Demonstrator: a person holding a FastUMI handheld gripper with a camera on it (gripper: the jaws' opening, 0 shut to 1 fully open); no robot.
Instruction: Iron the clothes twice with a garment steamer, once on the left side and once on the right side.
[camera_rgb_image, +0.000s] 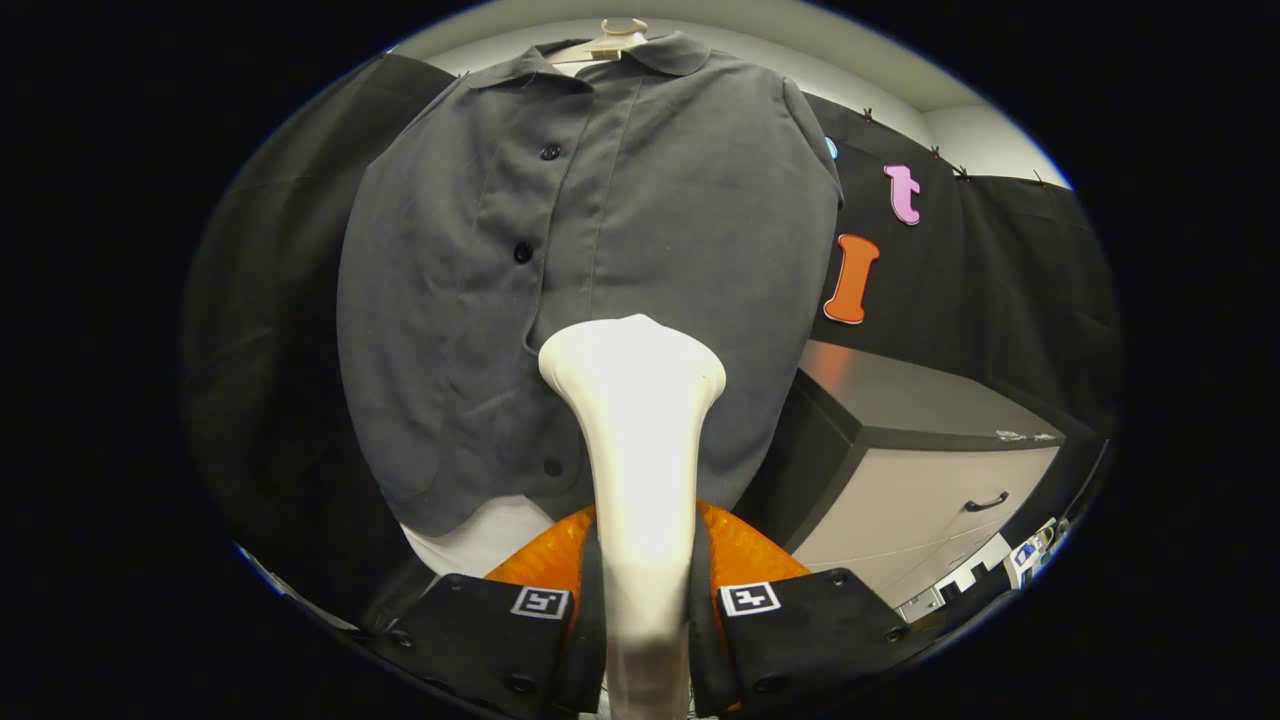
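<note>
Your gripper (645, 600) is clamped on the steamer (640, 450): both fingers (520, 620) press the sides of its pale handle, which runs up between them to a flared head. That head sits against the lower front of the shirt (600, 230), just beside the button placket and a little toward the shirt's side nearer the cabinet (whether it truly touches the cloth, you cannot tell from here). The shirt is dark grey, collared and buttoned, and hangs from a pale hanger (622, 35) above; something white (480, 540) shows below its hem. Each finger carries a small square black-and-white marker (750, 598), a coded pattern with no readable writing. Beyond the fingers, off to the side of the shirt, stands a cabinet (930, 480) with a dark top and a pale drawer front bearing a dark handle (985, 502). Black cloth lines the booth behind everything, under a pale ceiling.
</note>
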